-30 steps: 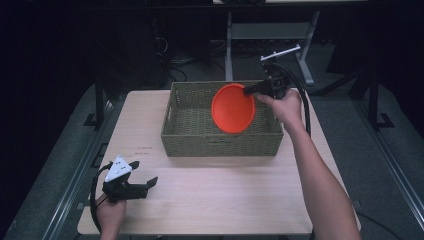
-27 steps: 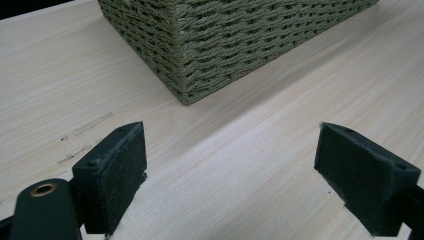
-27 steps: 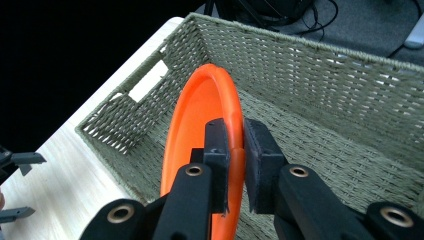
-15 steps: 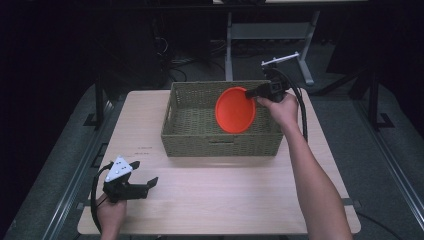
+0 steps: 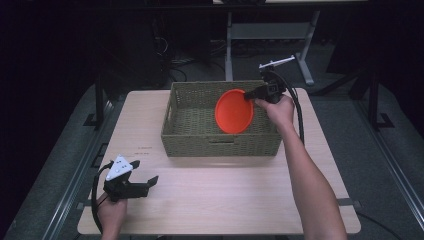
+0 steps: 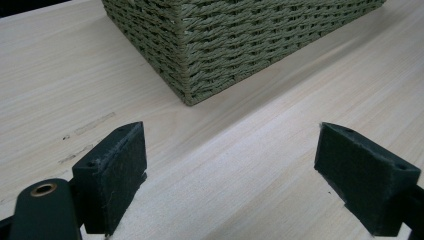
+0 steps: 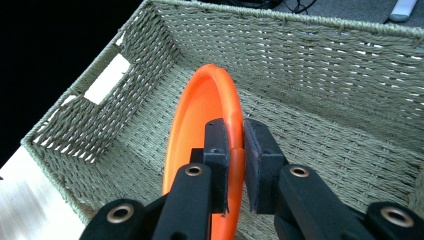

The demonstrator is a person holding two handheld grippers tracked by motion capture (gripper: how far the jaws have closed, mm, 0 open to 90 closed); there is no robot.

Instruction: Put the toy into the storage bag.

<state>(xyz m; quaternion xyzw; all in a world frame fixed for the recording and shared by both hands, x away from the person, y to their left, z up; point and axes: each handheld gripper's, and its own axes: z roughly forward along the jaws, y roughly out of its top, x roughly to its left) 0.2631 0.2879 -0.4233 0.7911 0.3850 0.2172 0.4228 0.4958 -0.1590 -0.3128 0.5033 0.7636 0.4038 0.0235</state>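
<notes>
Right gripper view: right gripper point(image 7: 235, 150) clamped on the rim of a round orange plastic plate point(image 7: 200, 130), held on edge inside the green woven wicker basket point(image 7: 325, 65).
To place it well, lower until the plate's far edge meets the basket floor beneath the jaws, tip it flat, then release; left gripper point(image 6: 230, 165) rests spread apart on the pale wooden table point(image 6: 280, 130).

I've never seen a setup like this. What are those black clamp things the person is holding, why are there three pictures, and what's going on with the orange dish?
A person sits at a wooden table and holds a hand-operated two-jaw clamp in each hand; no robot arm is involved. One picture comes from a fixed camera above the table. The other two come from small cameras riding on each clamp, looking along its black jaws. On the table stands a woven basket. The right gripper is shut on the rim of an orange plate and holds it on edge, tilted, inside the basket. The left gripper sits near the table's front corner, jaws wide open, holding nothing, pointing towards the basket's corner.
</notes>
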